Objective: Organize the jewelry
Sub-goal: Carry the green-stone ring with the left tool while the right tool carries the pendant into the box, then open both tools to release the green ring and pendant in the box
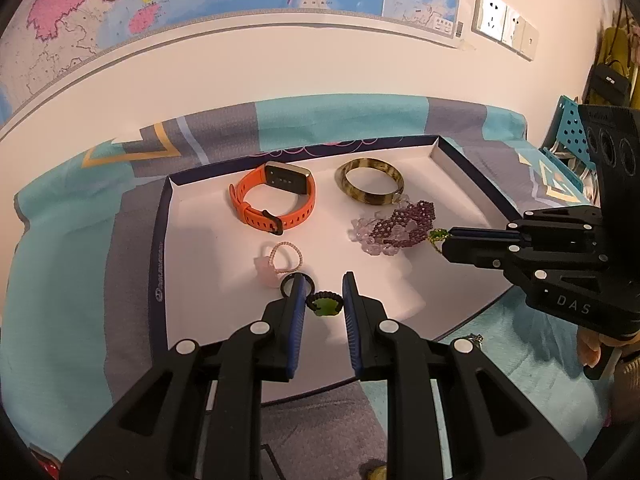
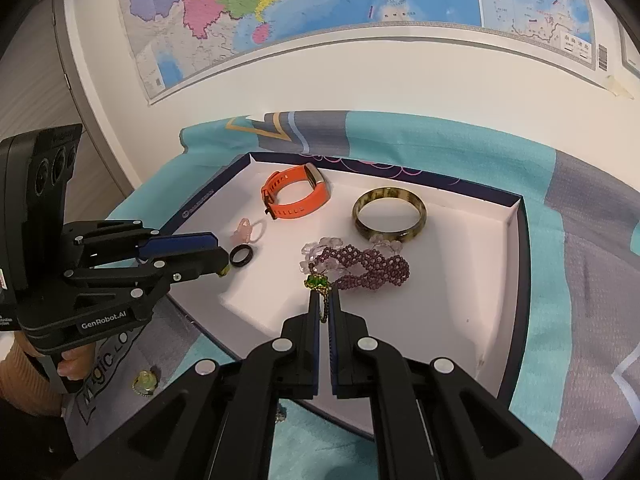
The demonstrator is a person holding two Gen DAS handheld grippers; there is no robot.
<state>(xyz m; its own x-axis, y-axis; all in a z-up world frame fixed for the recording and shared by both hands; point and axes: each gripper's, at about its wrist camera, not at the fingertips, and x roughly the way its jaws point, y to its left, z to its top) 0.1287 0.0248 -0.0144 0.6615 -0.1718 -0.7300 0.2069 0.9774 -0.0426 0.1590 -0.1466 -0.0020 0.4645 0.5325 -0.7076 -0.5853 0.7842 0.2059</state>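
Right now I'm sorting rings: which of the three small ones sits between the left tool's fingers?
The green-stone ring with the dark band, between the left tool fingers. The plain black ring and pink beaded ring lie farther out.

"GenRobot.AI" in white on black body of left gripper; "DAS" on black body of right gripper; "Magic" partly readable on grey printed cloth.

We count one orange watch, one mottled bangle, one purple beaded bracelet and one clear crystal bracelet in one white tray. We also see three rings: pink beaded, plain black, and black with green stone. One green-and-gold chain piece and two grippers, left and right.
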